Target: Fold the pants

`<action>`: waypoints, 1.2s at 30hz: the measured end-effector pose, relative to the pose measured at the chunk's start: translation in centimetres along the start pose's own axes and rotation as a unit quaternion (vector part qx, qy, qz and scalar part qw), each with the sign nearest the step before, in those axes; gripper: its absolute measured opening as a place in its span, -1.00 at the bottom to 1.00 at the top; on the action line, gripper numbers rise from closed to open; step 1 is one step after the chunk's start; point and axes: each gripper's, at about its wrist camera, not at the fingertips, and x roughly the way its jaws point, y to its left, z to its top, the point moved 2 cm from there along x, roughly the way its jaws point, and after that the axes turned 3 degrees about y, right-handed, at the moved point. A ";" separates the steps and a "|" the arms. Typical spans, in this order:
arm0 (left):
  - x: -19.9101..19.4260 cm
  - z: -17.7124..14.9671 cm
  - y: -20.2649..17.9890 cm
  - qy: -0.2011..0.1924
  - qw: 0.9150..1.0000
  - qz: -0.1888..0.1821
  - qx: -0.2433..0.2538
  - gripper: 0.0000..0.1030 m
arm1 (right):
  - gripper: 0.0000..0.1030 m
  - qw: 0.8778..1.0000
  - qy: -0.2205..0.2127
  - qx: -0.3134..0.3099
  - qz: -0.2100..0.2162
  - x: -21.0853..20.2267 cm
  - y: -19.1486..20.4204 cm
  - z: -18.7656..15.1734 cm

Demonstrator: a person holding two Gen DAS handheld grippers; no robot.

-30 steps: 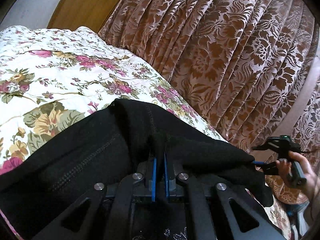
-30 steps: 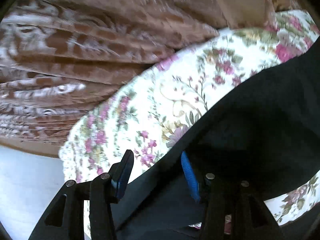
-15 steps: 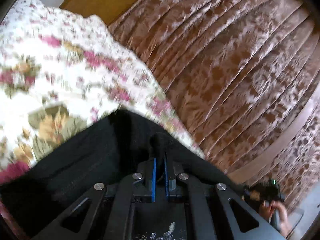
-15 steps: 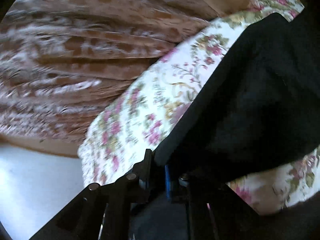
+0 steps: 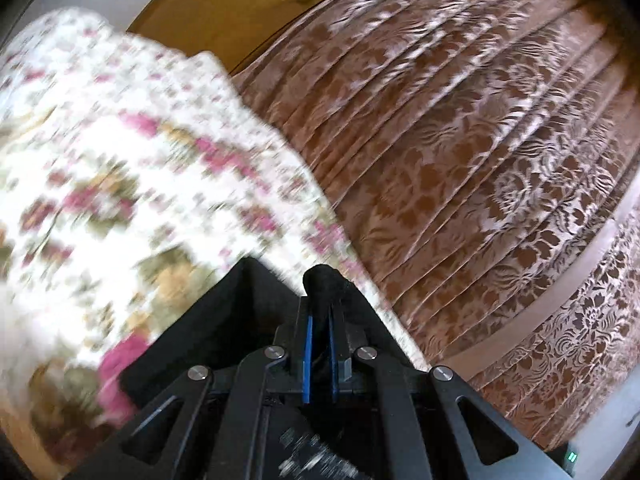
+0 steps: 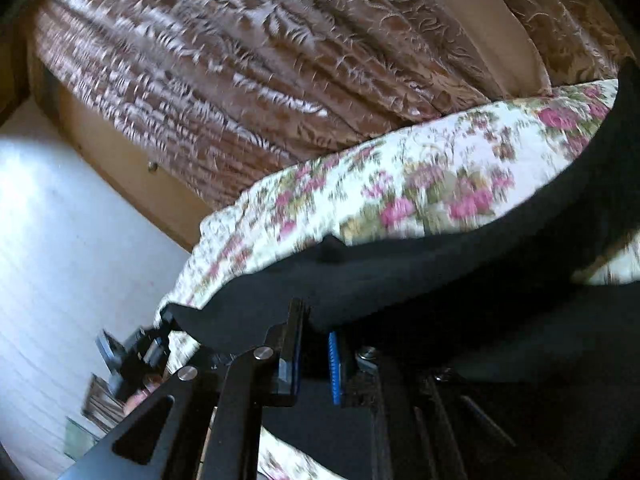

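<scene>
The black pants (image 5: 240, 312) hang between my two grippers above a floral bedspread (image 5: 120, 168). My left gripper (image 5: 319, 320) is shut on a bunched edge of the pants, which pokes up between the blue pads. In the right wrist view my right gripper (image 6: 316, 344) is shut on another edge of the pants (image 6: 460, 280), which stretch off to the right over the bedspread (image 6: 400, 184). The left gripper also shows in that view (image 6: 160, 322), holding the far corner of the cloth.
Brown patterned curtains (image 5: 460, 140) hang close behind the bed. A wooden door (image 5: 224, 8) stands at the top left. A white wall (image 6: 60, 240) lies to the left in the right wrist view.
My right gripper has closed on the pants edge. Both grippers have lifted and swung, and the pants are pulled up off the bedspread. The views are motion-blurred.
</scene>
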 end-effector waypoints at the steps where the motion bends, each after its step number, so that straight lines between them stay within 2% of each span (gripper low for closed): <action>1: -0.2 -0.3 0.7 0.007 1.000 0.005 -0.008 -0.88 | -0.80 1.000 -0.001 0.001 -0.001 0.1 -0.3 -1.1; 3: -0.5 -1.0 2.0 0.020 0.999 0.011 -0.028 -0.88 | -0.80 1.000 0.001 0.019 0.002 0.6 -1.6 -3.4; 5: -0.9 -1.6 3.0 0.027 0.998 0.000 -0.052 -0.86 | -0.80 0.999 0.009 0.040 0.000 1.5 -3.1 -5.2; 7: -1.3 -2.2 3.2 0.028 0.998 -0.005 -0.064 -0.77 | -0.80 0.998 0.018 0.056 -0.009 2.4 -4.2 -6.4; 8: -1.6 -2.6 3.3 0.029 0.997 -0.003 -0.068 -0.65 | -0.80 0.997 0.027 0.067 -0.013 2.8 -4.9 -7.2; 9: -1.9 -2.9 3.3 0.029 0.997 -0.005 -0.070 -0.43 | -0.80 0.997 0.026 0.074 -0.012 2.9 -5.3 -7.6; 10: -2.2 -3.2 3.4 0.029 0.997 -0.008 -0.073 -0.01 | -0.80 0.996 0.019 0.082 -0.004 2.9 -5.7 -7.9; 12: -2.6 -3.7 3.5 0.035 0.995 -0.019 -0.087 0.40 | -0.81 0.997 0.016 0.077 -0.002 2.7 -5.7 -8.0; 13: -2.7 -4.0 3.5 0.034 0.994 -0.032 -0.098 0.40 | -0.81 0.997 0.016 0.070 -0.004 2.7 -5.6 -8.0; 17: -1.9 -4.0 3.0 0.053 0.991 -0.044 -0.113 0.39 | -0.74 0.997 0.017 0.076 -0.001 2.5 -5.5 -8.0; 19: -1.3 -4.1 2.6 0.060 0.993 -0.017 -0.100 0.37 | -0.62 0.996 0.015 0.088 0.001 2.2 -5.8 -7.6; 20: -0.9 -4.0 2.5 0.063 0.994 -0.007 -0.094 0.28 | -0.51 0.996 0.008 0.093 -0.001 1.8 -5.9 -7.4; 22: -0.1 -4.0 2.4 0.075 0.993 0.018 -0.086 -0.29 | -0.47 0.995 -0.011 0.097 -0.013 1.2 -6.1 -7.0; 23: 0.5 -3.9 2.5 0.083 0.992 0.028 -0.086 -0.44 | -0.47 0.994 -0.018 0.102 -0.026 1.0 -6.5 -6.9; 24: 1.0 -4.0 2.6 0.090 0.992 0.031 -0.087 -0.69 | -0.48 0.994 -0.019 0.107 -0.026 0.9 -6.8 -6.8; 25: 1.4 -3.9 2.5 0.093 0.991 0.032 -0.087 -0.81 | -0.50 0.993 -0.020 0.112 -0.022 0.9 -7.0 -6.7; 27: 1.8 -3.7 2.2 0.093 0.992 0.041 -0.079 -0.85 | -0.75 0.993 -0.018 0.113 -0.039 0.9 -7.2 -6.3; 30: 0.7 -2.4 1.3 0.075 0.995 0.029 -0.064 -0.87 | -0.79 0.993 -0.022 0.099 -0.052 0.4 -6.3 -5.1; 33: -1.1 -0.8 0.5 0.041 0.998 0.017 -0.051 -0.87 | -0.78 0.995 -0.050 0.087 -0.026 -1.3 -4.8 -4.2; 36: -1.6 -0.1 1.0 0.038 0.998 0.033 -0.042 -0.87 | -0.78 0.997 -0.053 0.048 -0.006 -2.0 -2.7 -4.4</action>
